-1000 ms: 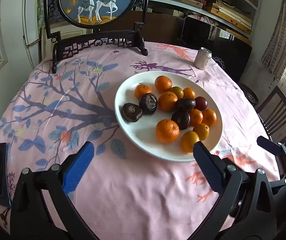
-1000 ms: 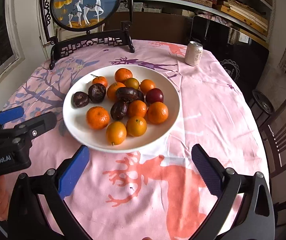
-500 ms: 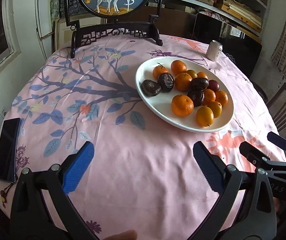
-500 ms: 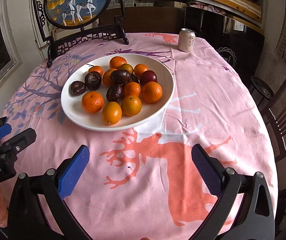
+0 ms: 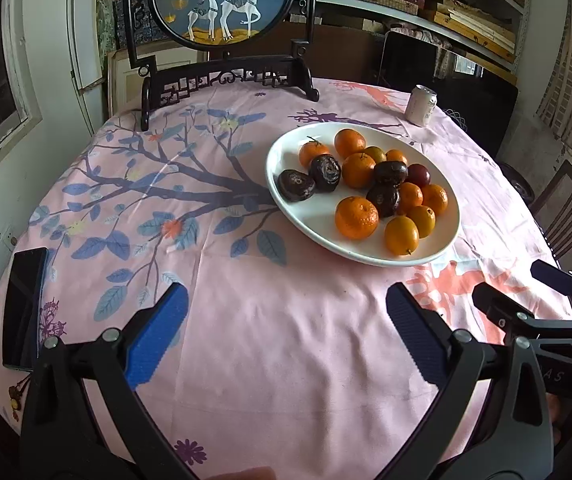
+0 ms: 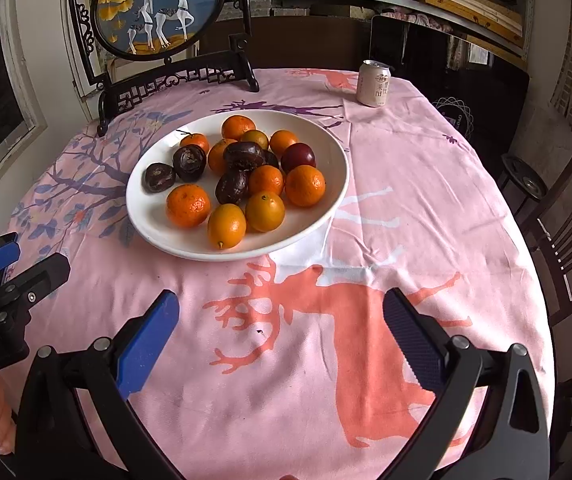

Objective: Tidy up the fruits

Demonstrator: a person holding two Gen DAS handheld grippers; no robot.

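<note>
A white plate (image 5: 314, 218) (image 6: 148, 216) sits on the pink tablecloth and holds several orange tangerines (image 5: 356, 217) (image 6: 188, 205), several dark wrinkled passion fruits (image 5: 295, 186) (image 6: 159, 177) and one smooth red plum (image 5: 419, 175) (image 6: 298, 156). My left gripper (image 5: 286, 332) is open and empty, above the cloth in front of and left of the plate. My right gripper (image 6: 280, 330) is open and empty, above the cloth in front of and right of the plate. Each gripper shows at the edge of the other's view.
A drink can (image 5: 421, 105) (image 6: 374, 83) stands at the table's far right. A framed deer screen on a dark stand (image 5: 222, 0) (image 6: 158, 8) is at the back. A black phone (image 5: 24, 308) lies at the left edge. Chairs (image 6: 566, 232) stand on the right.
Both grippers have drawn back from the plate and then settled, with the plate now slightly nearer than half a second ago. The fruits have not moved.
</note>
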